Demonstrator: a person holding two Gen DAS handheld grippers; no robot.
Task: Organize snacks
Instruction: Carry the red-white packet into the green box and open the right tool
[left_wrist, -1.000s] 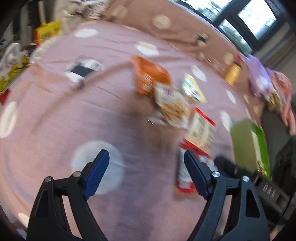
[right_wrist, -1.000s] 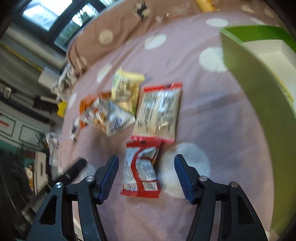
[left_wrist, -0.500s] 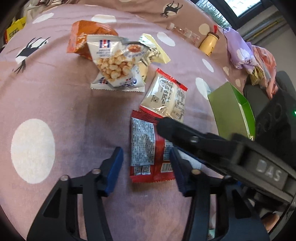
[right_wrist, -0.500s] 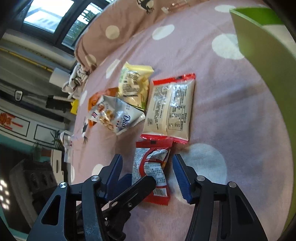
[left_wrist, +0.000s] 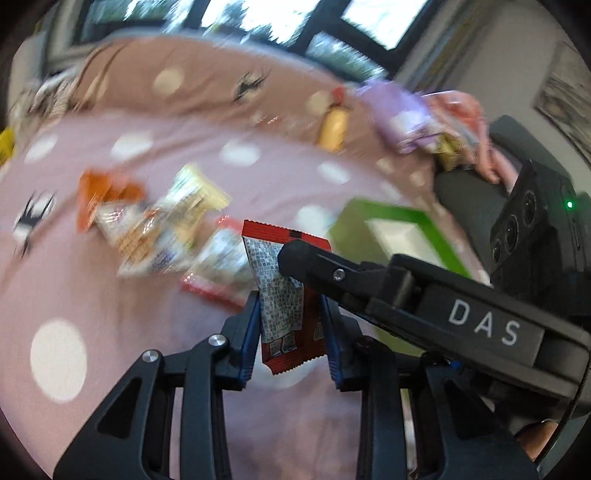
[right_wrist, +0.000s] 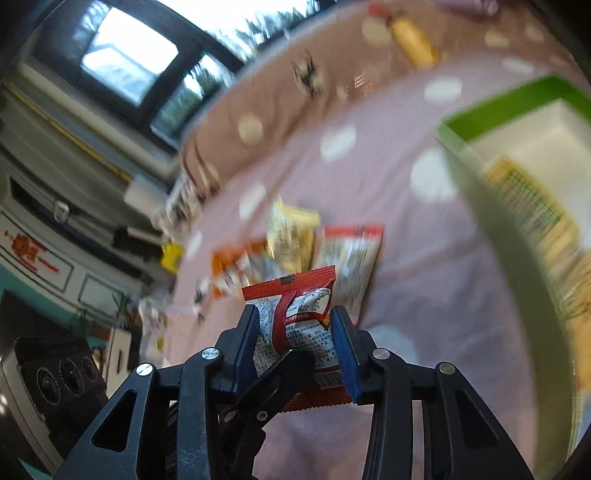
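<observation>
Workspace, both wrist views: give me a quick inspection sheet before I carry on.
Surface: pink bedspread with pale dots, blurred by motion.
Job's things: red snack packet lifted off the spread, held upright; green box open, to the right; loose snack packets lie in a cluster behind.
Clutter: yellow bottle and bundled clothes at the far edge.
Grippers: left tongs shut on the red snack packet; right tongs shut on the same packet, their arms crossing.
Cables: nothing seen.
Surroundings: windows behind; cabinets at the left of the right wrist view.
</observation>
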